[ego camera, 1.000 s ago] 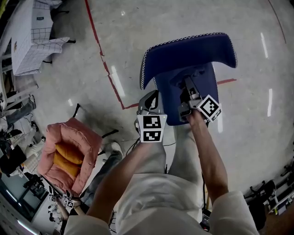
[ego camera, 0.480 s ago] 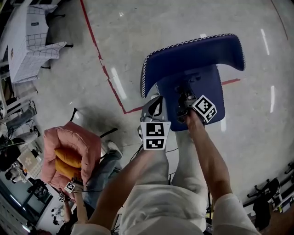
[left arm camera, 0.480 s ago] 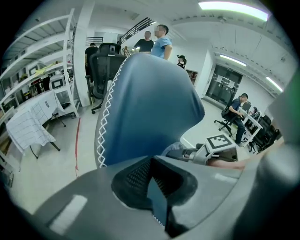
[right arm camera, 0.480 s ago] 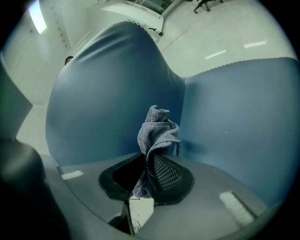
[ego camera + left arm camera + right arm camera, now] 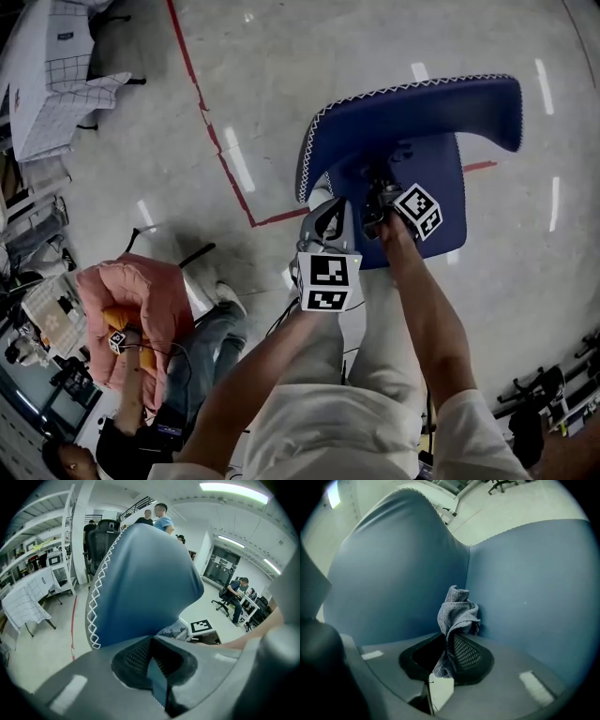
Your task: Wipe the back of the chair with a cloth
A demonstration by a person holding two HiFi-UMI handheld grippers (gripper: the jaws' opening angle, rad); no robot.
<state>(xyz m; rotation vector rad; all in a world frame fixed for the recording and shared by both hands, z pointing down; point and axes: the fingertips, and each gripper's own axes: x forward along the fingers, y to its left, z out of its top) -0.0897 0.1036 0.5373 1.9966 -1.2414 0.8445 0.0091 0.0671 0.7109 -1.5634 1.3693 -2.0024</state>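
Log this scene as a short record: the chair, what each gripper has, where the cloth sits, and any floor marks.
chair: blue padded chair with white zigzag edge stitching
left gripper: shut on a stitched edge of the chair
right gripper: shut on a crumpled grey cloth
cloth position: against the blue upholstery, at the crease where two chair panels meet
floor: grey floor with a red tape line
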